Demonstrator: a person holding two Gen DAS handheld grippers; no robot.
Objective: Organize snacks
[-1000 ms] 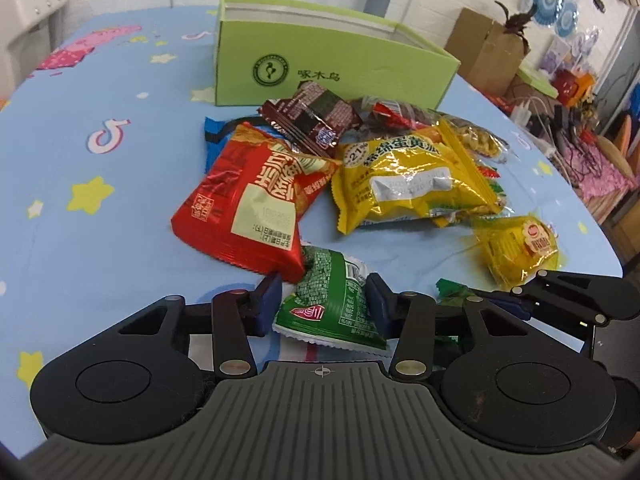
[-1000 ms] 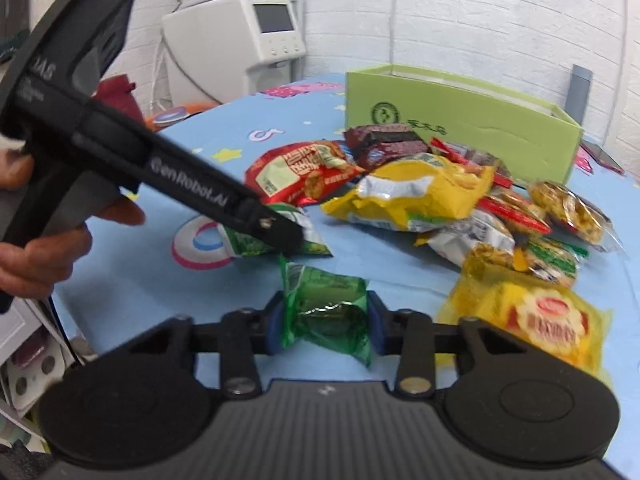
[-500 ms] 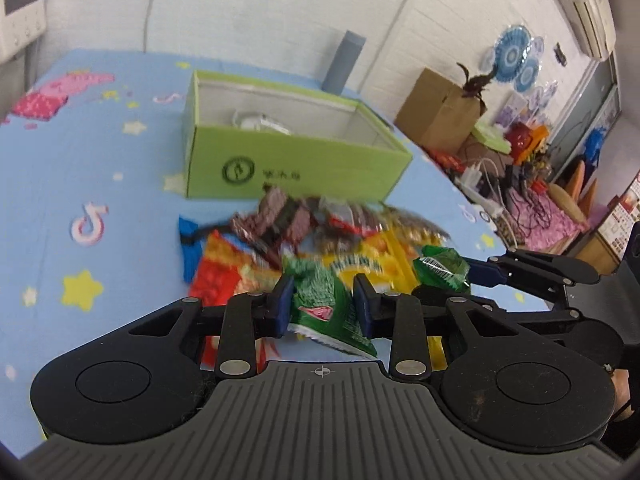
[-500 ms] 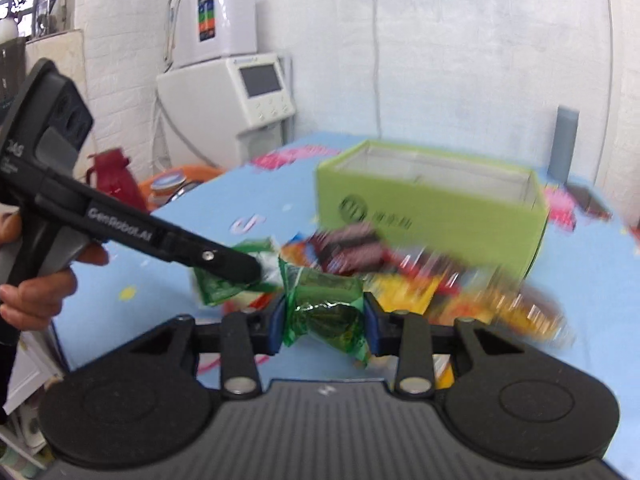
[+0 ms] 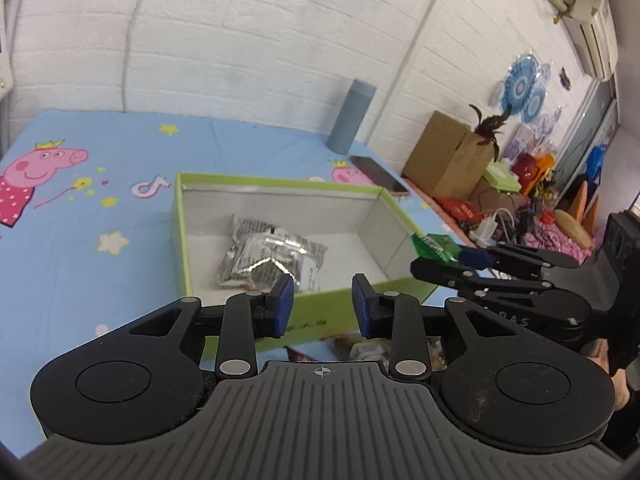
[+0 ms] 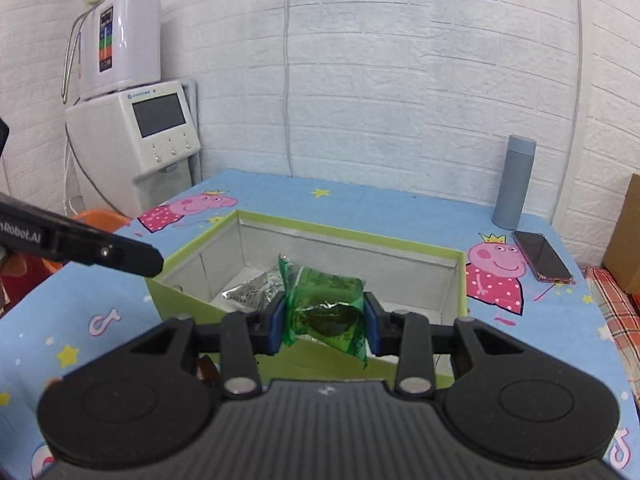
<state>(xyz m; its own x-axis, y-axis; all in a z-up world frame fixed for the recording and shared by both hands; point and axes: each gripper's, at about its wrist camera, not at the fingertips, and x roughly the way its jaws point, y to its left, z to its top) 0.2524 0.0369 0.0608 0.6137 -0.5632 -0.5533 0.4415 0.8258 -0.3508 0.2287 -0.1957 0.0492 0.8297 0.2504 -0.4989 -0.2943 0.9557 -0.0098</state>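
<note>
The open green box (image 5: 280,180) lies just ahead of both grippers, with a silver packet (image 5: 272,256) on its white floor. My left gripper (image 5: 322,300) hovers over the box's near wall. Its jaws are opening and nothing is between the blue pads. The green-and-white packet it carried is not in view. My right gripper (image 6: 325,320) is shut on a green see-through wrapped snack (image 6: 324,308) above the box (image 6: 348,236). In the left wrist view that gripper (image 5: 452,252) reaches in from the right with the snack (image 5: 434,245) at its tip.
A grey-blue bottle (image 6: 514,182) and a phone (image 6: 542,256) sit behind the box on the blue cartoon tablecloth. Loose snacks (image 5: 360,346) lie in front of the box's near wall. A white machine (image 6: 136,140) stands at the far left, cardboard boxes (image 5: 444,160) to the right.
Both grippers rose and moved forward from the snack pile to the box. The green-and-white packet left the left gripper's jaws, which stand wider apart. The right gripper kept its snack.
</note>
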